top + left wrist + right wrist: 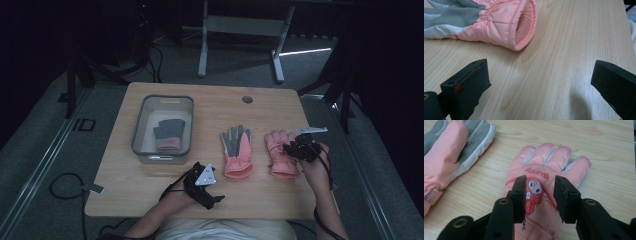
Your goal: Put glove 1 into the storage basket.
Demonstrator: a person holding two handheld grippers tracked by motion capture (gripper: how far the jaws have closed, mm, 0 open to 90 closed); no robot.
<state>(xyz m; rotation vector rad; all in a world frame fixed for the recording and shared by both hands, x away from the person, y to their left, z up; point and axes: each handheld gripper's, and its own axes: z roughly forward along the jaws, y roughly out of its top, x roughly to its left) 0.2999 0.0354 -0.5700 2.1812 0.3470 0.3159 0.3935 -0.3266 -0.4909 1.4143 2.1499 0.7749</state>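
Note:
Two pink gloves lie side by side on the wooden table [150, 185]. The middle glove [237, 150] lies grey palm up, and its open cuff [524, 27] faces my left gripper [539, 82]. That left gripper [207, 190] rests near the table's front edge, open, with bare wood between its jaws. The right-hand glove [279, 156] lies back up and carries a cartoon patch [534, 195]. My right gripper [540, 195] hovers over its back, open, with the patch showing in the gap between the jaws. In the high view the right gripper [300, 148] covers this glove's right side.
A grey plastic bin [162, 100] stands at the table's left, holding another grey and pink glove [167, 135]. A round cable hole [247, 99] sits near the far edge. A white desk frame [240, 30] stands on the floor beyond the table.

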